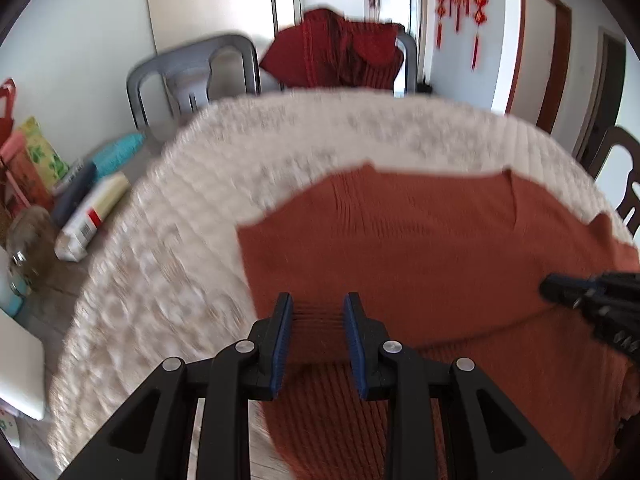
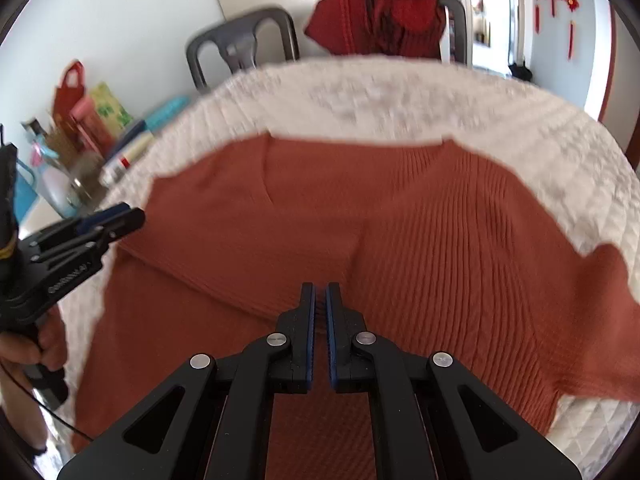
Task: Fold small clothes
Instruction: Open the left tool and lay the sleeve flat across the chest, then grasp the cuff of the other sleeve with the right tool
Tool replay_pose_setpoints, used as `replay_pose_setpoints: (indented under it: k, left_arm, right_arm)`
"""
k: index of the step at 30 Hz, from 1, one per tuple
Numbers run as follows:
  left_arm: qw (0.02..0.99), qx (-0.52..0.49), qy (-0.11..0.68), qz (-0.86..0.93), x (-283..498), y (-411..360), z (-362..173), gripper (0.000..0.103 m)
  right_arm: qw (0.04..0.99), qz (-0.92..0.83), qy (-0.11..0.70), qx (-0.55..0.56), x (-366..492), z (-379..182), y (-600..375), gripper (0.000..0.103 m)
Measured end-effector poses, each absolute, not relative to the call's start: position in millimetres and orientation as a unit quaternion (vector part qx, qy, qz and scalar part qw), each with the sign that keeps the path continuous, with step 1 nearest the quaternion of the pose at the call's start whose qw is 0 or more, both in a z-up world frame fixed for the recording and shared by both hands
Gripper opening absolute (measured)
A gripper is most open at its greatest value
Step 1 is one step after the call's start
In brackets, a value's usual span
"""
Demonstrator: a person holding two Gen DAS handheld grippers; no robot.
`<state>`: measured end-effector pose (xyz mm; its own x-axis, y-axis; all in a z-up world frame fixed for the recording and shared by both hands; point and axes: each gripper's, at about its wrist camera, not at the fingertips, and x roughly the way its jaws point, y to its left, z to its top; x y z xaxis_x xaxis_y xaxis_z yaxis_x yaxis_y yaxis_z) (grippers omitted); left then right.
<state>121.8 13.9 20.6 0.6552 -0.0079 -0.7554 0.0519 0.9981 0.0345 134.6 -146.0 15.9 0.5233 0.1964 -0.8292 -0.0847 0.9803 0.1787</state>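
A rust-orange ribbed knit sweater (image 1: 420,236) lies spread on a white quilted cloth (image 1: 192,208) over the table; it also shows in the right wrist view (image 2: 400,216). A fold of its near part lies doubled over the body. My left gripper (image 1: 318,304) holds a stretched bit of the sweater's near edge between its pads, jaws a hand's width apart. My right gripper (image 2: 320,300) is nearly closed on a thin layer of the sweater's hem. Each gripper shows in the other's view: the right gripper (image 1: 560,286) and the left gripper (image 2: 120,220).
Two grey chairs stand behind the table; one (image 1: 192,76) is bare, the other carries a dark red garment (image 1: 340,52). Boxes, bottles and bags (image 1: 60,200) crowd the table's left side. A dark chair (image 1: 624,176) stands at the right.
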Motion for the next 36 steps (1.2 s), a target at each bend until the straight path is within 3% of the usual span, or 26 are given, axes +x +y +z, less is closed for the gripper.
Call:
replay_pose_setpoints:
  k: [18, 20, 34, 36]
  left_arm:
    - [0.947, 0.049, 0.317, -0.001, 58, -23, 93, 0.029]
    - [0.948, 0.049, 0.314, -0.008, 53, -31, 97, 0.029]
    - [0.944, 0.05, 0.32, -0.058, 34, -80, 99, 0.029]
    - [0.943, 0.051, 0.323, -0.063, 34, -85, 97, 0.033]
  right_arm:
    - [0.903, 0.075, 0.416, 0.071, 71, 61, -166, 0.014]
    - [0.907, 0.073, 0.409, 0.071, 61, 65, -170, 0.019]
    - [0.916, 0.035, 0.39, 0.089, 16, 76, -207, 0.02]
    - [0.916, 0.028, 0.389, 0.093, 14, 76, -213, 0.023]
